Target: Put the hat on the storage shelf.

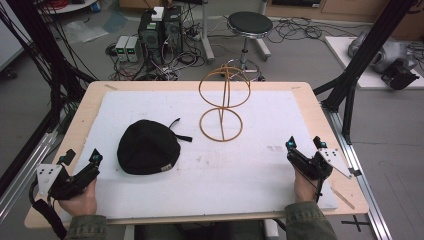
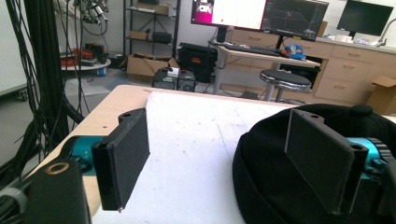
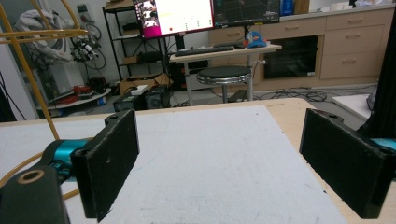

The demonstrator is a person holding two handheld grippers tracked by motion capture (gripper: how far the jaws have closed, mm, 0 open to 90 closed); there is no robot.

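Observation:
A black cap [image 1: 148,147] lies on the white mat [image 1: 260,170], left of the middle, with a strap sticking out to its right. Behind it stands a yellow wire stand [image 1: 223,102] made of two rings on a post. My left gripper [image 1: 81,156] rests at the front left corner, open, with nothing between its jaws. In the left gripper view the cap [image 2: 280,186] lies just behind the right jaw. My right gripper [image 1: 305,143] sits at the front right, open and empty. The yellow wire stand [image 3: 28,70] shows at the left of the right gripper view.
The mat covers most of a wooden table [image 1: 310,97]. Black frame posts [image 1: 367,50] rise at both sides. Beyond the far edge stand a stool [image 1: 248,25] and computer boxes [image 1: 160,30] with loose cables on the floor.

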